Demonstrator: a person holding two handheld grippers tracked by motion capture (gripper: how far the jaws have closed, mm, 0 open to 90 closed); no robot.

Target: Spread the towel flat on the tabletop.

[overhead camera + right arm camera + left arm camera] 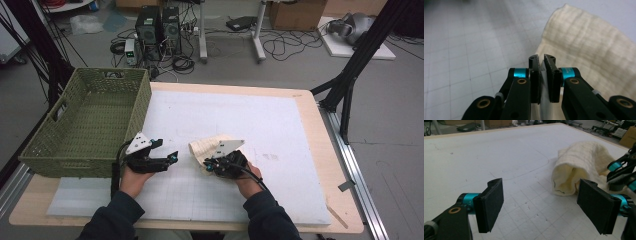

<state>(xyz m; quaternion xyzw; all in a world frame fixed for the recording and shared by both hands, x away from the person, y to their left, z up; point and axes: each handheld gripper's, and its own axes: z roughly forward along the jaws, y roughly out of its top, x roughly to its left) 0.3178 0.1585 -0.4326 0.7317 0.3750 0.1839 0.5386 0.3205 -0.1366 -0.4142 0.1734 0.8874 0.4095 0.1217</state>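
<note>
right claw (541, 58) is pressed nearly together, pinching a thin edge of the cream cloth (584, 47); a pale strip of fabric sits between its pads in the right gripper view. left claw (541, 205) is spread wide with nothing between the pads, only bare mat.

largest to smallest, all placed off the cloth:
- worktop (320, 125), light wood with a white gridded mat on top. cloth lies on the mat at the person's edge, roughly mid-width.
- green woven basket (85, 120), well to the left of the cloth, on the worktop's left side. looks empty inside.
- cloth itself (207, 146), a small waffle-weave towel, bunched and folded over on itself, not flat. in the left gripper view it reads as a loose roll (579, 170) with an open end facing the camera.
- right claw (209, 164), at the cloth's near edge, touching it.
- left claw (167, 150), just left of the cloth, apart from it, aimed toward it.

progress, my read: early. done: one grip on one edge. not done: second grip, and the cloth hasn't been lifted, spread, folded or moved toward the basket. can't tell from this whether the aim is folding or dropping it in the basket; either way the left claw needs a hold on a free edge or corner next, and the bunched shape hides where the corners are.
</note>
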